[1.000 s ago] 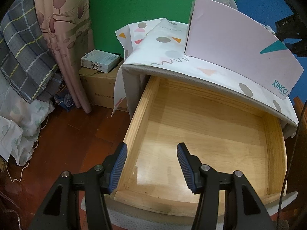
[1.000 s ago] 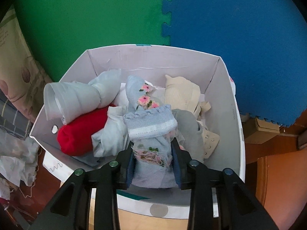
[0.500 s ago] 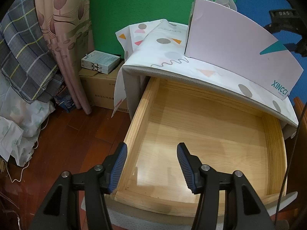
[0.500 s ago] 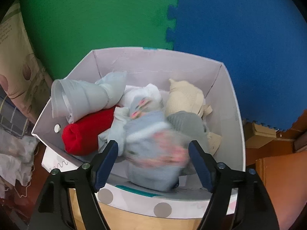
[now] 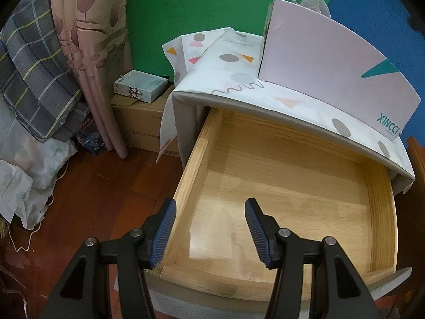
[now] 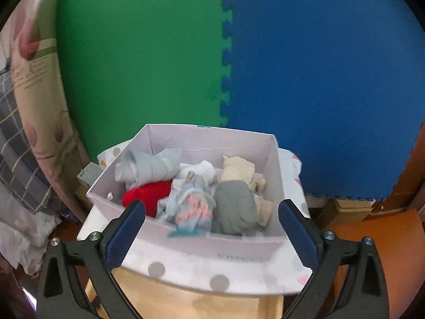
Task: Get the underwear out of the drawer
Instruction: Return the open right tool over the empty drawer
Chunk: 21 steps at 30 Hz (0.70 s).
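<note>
The wooden drawer (image 5: 279, 186) stands pulled out of the nightstand; nothing shows inside it. My left gripper (image 5: 209, 212) is open and empty above the drawer's front left corner. A white cardboard box (image 6: 202, 242) sits on the nightstand top; it also shows in the left wrist view (image 5: 332, 79). It holds several rolled underwear pieces: a light blue floral one (image 6: 191, 207), a red one (image 6: 146, 196), a grey one (image 6: 233, 210) and a cream one (image 6: 236, 170). My right gripper (image 6: 212, 218) is wide open and empty, in front of and above the box.
A patterned cloth (image 5: 233, 61) covers the nightstand. To the left stand a brown carton (image 5: 143, 127) with a small box (image 5: 140, 85) on it, a curtain (image 5: 87, 53) and piled bedding (image 5: 32, 79). Green and blue foam mats (image 6: 225, 53) line the wall. An orange surface (image 6: 385, 252) lies at the right.
My right gripper let go of the light blue floral underwear, which dropped into the box, then opened wide and drew back and up. My left gripper stayed still.
</note>
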Tool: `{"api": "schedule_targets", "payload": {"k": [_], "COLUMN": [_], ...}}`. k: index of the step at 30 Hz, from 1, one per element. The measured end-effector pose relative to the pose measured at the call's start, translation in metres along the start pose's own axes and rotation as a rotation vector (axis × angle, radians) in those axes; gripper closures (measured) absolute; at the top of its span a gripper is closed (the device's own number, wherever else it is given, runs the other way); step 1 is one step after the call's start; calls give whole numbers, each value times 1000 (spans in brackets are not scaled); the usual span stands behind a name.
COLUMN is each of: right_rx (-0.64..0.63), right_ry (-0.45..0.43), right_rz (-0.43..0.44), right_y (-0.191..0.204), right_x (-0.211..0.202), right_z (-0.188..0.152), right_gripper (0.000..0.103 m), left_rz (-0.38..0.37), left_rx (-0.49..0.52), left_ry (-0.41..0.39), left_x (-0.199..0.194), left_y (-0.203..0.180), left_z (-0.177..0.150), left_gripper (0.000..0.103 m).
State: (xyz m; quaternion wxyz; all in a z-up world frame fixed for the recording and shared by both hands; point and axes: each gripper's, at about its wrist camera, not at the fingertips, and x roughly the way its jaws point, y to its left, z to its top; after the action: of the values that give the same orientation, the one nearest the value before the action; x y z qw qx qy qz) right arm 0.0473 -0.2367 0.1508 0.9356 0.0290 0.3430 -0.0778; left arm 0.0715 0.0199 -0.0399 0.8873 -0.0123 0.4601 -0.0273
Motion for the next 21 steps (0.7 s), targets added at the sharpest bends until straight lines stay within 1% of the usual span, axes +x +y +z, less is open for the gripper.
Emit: {"api": "schedule_targets", "payload": {"k": [3, 6, 8, 9, 12, 15, 17, 21], "right_rx": [12, 37, 68, 82, 114, 140, 156, 177], "right_ry": [-2, 23, 50, 79, 141, 180, 209, 248], "right_rz": [-3, -25, -32, -35, -49, -49, -41, -12], "right_y": [-3, -7, -12, -15, -21, -26, -29, -31], "right_x": [-22, -32, -35, -33, -26, -22, -21, -17], "right_z": [-33, -72, -101, -119, -158, -184, -199, -213], "right_gripper": [1, 1, 1, 1, 1, 1, 1, 1], "left_rz": [6, 7, 16, 13, 16, 0, -7, -25], "left_rx": [11, 19, 25, 30, 52, 68, 82, 134], "left_ry": [3, 0, -5, -5, -1, 15, 5, -11], "left_x": [0, -1, -2, -2, -3, -5, -10, -26], "left_y": [-2, -4, -6, -6, -10, -13, -15, -23], "left_z": [0, 0, -1, -1, -1, -3, -5, -15], "left_gripper": [48, 48, 48, 48, 48, 48, 48, 48]}}
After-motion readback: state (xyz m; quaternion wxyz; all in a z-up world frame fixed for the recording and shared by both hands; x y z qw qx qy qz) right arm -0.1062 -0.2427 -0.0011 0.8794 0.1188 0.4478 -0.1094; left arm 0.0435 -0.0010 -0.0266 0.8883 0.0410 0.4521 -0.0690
